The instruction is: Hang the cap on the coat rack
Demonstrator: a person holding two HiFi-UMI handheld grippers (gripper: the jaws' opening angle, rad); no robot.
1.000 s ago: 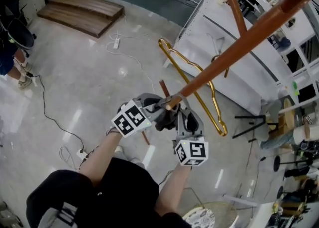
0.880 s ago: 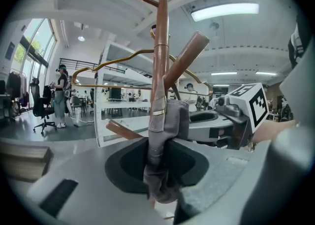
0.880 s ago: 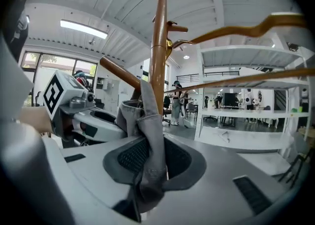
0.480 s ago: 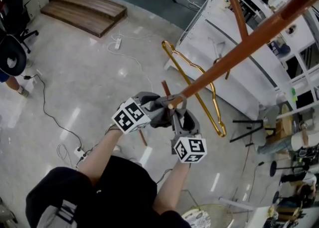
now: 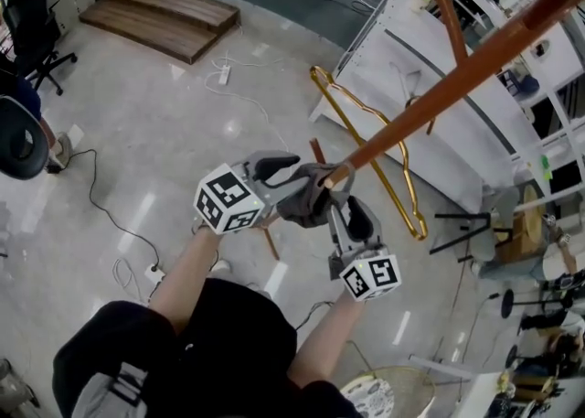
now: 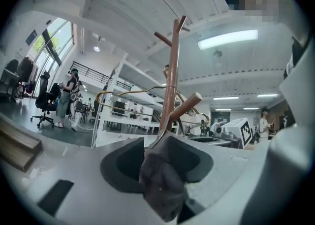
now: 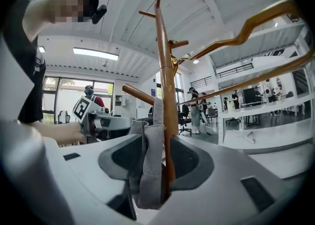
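A grey cap [image 5: 306, 203] hangs on a lower peg of the brown wooden coat rack [image 5: 439, 87]. My left gripper [image 5: 291, 172] is at the cap's left and my right gripper [image 5: 352, 218] is just below it. Both sets of jaws are opening. In the left gripper view the cap [image 6: 162, 179] droops between wide-apart pads, under the peg [image 6: 184, 107], with no pad pressing it. The right gripper view shows the cap's cloth [image 7: 147, 170] and the rack's pole [image 7: 166, 96] standing between spread pads. The left gripper [image 7: 96, 120] shows beyond it.
A gold clothes hanger [image 5: 384, 155] hangs on the rack close to the right gripper. White shelving [image 5: 439, 123] stands behind the rack. Cables [image 5: 101, 206] trail on the polished floor, and wooden steps [image 5: 164, 16] lie at the far left. A person [image 6: 66, 98] stands far off.
Both grippers' jaws have spread wider around the cap. The left gripper has drawn back to the left and the right one has dropped slightly. The cap stays on the peg.
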